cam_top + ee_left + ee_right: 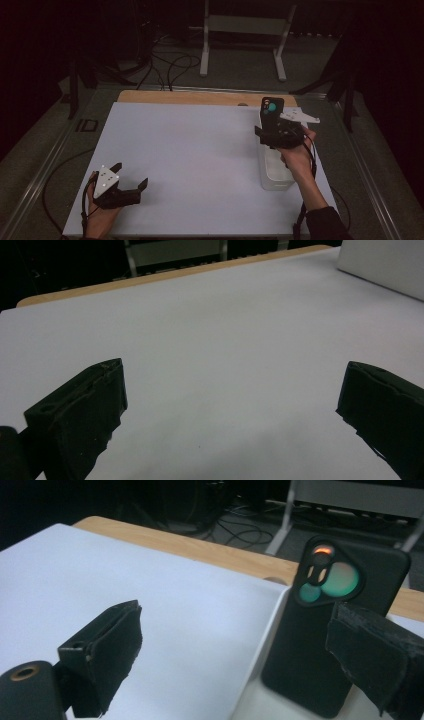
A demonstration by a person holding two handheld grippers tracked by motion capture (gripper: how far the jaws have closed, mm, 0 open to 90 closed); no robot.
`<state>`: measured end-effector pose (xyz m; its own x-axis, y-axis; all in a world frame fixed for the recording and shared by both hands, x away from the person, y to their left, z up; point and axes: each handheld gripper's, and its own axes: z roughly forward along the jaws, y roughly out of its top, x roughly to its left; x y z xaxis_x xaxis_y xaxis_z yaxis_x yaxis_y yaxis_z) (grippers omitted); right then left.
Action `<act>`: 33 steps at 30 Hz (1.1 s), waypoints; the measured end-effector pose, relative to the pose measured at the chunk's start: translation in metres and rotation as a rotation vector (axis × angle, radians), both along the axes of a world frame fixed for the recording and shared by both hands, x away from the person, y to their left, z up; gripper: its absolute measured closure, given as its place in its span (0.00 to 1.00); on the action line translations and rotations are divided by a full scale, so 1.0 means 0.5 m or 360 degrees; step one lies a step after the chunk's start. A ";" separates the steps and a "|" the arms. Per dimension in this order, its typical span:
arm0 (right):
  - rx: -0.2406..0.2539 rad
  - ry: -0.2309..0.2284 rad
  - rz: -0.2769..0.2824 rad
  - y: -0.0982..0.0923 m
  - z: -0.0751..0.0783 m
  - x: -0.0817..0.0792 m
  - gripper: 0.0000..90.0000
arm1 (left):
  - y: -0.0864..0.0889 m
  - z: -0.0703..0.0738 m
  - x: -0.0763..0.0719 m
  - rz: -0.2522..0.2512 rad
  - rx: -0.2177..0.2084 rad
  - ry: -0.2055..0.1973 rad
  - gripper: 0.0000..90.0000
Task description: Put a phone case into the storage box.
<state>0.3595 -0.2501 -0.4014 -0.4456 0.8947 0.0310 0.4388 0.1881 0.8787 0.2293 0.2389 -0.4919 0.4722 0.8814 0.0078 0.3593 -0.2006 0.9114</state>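
A black phone [272,111] with a teal camera cutout stands upright at the far end of a translucent bin [276,176] on the right of the white tabletop [190,150]. My right gripper [278,132] is over the bin, open. In the right gripper view the phone [315,650] rises from inside the bin's rim [260,645], close to the right-hand jaw of my right gripper [239,612] and partly behind it. My left gripper [132,174] rests open near the front left of the table, with only bare white surface between the fingers of my left gripper [235,367].
A wooden strip [190,96] runs along the table's far edge. Beyond it on the floor are a white-legged stand [245,30], loose cables [170,65] and dark stand legs at both sides. The bin's pale wall [385,265] shows far off in the left gripper view.
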 end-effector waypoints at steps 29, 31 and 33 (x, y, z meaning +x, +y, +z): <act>0.0146 -0.0188 0.0157 -0.039 -0.125 -0.215 0.09 | -0.004 0.022 -0.009 -0.0075 -0.0050 -0.0053 0.00; 0.0148 -0.0210 0.0165 -0.039 -0.130 -0.224 0.09 | -0.005 0.023 -0.009 -0.0080 -0.0051 -0.0055 0.00; 0.0181 -0.0239 0.0172 -0.041 -0.134 -0.231 0.09 | -0.006 0.023 -0.010 -0.0091 -0.0047 -0.0061 0.00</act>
<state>0.2440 -0.2704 -0.4686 -0.5462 0.8359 0.0550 0.2840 0.1230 0.9509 0.2242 0.2358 -0.4805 0.5214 0.8533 0.0010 0.3129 -0.1923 0.9301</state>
